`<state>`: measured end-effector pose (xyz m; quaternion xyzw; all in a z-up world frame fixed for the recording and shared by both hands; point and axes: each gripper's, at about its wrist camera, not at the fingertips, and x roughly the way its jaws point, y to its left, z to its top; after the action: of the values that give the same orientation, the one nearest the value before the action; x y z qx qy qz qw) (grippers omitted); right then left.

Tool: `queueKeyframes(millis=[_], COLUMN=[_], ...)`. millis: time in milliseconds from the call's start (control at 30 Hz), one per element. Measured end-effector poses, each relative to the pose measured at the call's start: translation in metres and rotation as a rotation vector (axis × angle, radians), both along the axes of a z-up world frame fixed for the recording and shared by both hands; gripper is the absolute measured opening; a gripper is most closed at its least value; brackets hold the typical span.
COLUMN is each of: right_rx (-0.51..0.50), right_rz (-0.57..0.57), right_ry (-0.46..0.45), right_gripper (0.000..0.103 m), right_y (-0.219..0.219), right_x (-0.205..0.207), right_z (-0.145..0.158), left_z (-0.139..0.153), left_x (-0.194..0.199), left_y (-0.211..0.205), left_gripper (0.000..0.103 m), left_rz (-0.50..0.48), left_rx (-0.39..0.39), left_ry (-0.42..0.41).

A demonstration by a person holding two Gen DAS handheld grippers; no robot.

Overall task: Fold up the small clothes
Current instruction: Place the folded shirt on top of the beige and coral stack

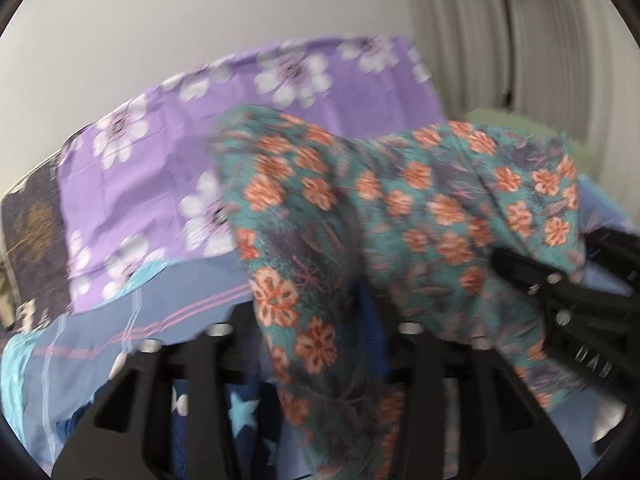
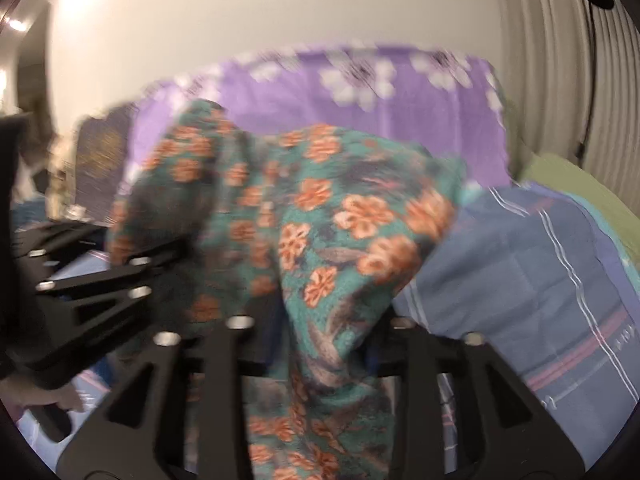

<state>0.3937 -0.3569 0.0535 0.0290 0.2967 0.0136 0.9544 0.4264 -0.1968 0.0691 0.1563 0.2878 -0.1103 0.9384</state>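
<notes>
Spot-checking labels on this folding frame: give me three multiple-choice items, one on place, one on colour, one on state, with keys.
1. Where is the purple flowered sheet relative to the teal garment?
A. Behind it
B. Draped over it
C. Under the left gripper

2. What colour are the flowers on the teal garment?
A. White
B. Orange
C. Yellow

3. How is the teal garment held?
A. Lying flat, untouched
B. Gripped by the left gripper only
C. Lifted, gripped by both grippers

Key:
1 A: the purple flowered sheet shows beyond the teal garment.
2 B: its flowers are orange on teal in both views.
3 C: the cloth runs between the fingers of the left gripper and the right gripper, bunched and raised off the blue striped bedding.
</notes>
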Motion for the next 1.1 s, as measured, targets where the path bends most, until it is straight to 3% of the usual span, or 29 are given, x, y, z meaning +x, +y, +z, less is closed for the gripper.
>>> queueKeyframes(millis=[100, 167, 233, 300, 433, 567, 667, 700, 767, 867, 1000, 1100], right_rx=[0.018, 0.019, 0.007, 0.054, 0.060, -0.033, -0.111, -0.118, -0.118, -0.106, -0.044, -0.022], right_rz=[-0.094, -0.091, -0.070, -0.059, -0.081, -0.114, -0.112, -0.105, -0.098, -0.110, -0.125, -0.160], right_ry=[0.143, 0.252, 0.348, 0.282, 0.260, 0.240, 0.199, 0.175, 0.127, 0.062, -0.030, -0.155], right_gripper=[0.048, 0.043, 0.045, 0.045, 0.045, 0.045, 0.046, 0.051, 0.065, 0.073, 0.095, 0.101], right_y=[-0.015, -0.021, -0.024, -0.029, -0.027, -0.016, -0.009, -0.008, -0.007, -0.010, -0.011, -0.007], right_x=[0.011, 0.016, 0.015, 0.001, -0.007, -0.011, -0.033, -0.044, -0.075, -0.124, -0.193, -0.248], right_z=[-0.038, -0.067, -0.106, -0.116, -0.119, -0.110, -0.096, -0.091, -0.078, -0.058, -0.036, -0.019], left_z=[-0.040, -0.073, -0.102, -0.111, -0.114, -0.107, -0.090, -0.084, -0.071, -0.048, -0.019, 0.005], left_x=[0.006, 0.005, -0.003, -0.018, -0.025, -0.044, -0.061, -0.070, -0.089, -0.130, -0.191, -0.239], left_y=[0.009, 0.013, 0.015, 0.018, 0.027, 0.021, 0.029, 0.032, 0.037, 0.043, 0.044, 0.046], left_gripper=[0.050, 0.050, 0.051, 0.045, 0.040, 0.040, 0.054, 0.062, 0.063, 0.073, 0.088, 0.099], left_rz=[0.019, -0.020, -0.060, -0.063, -0.010, -0.004, -0.026, -0.033, -0.051, -0.062, -0.087, -0.123], left_rx=[0.063, 0.095, 0.121, 0.102, 0.000, 0.034, -0.008, -0.025, -0.053, -0.080, -0.080, -0.099], left_ry=[0.088, 0.188, 0.258, 0.202, 0.213, 0.182, 0.185, 0.176, 0.141, 0.081, -0.025, -0.106])
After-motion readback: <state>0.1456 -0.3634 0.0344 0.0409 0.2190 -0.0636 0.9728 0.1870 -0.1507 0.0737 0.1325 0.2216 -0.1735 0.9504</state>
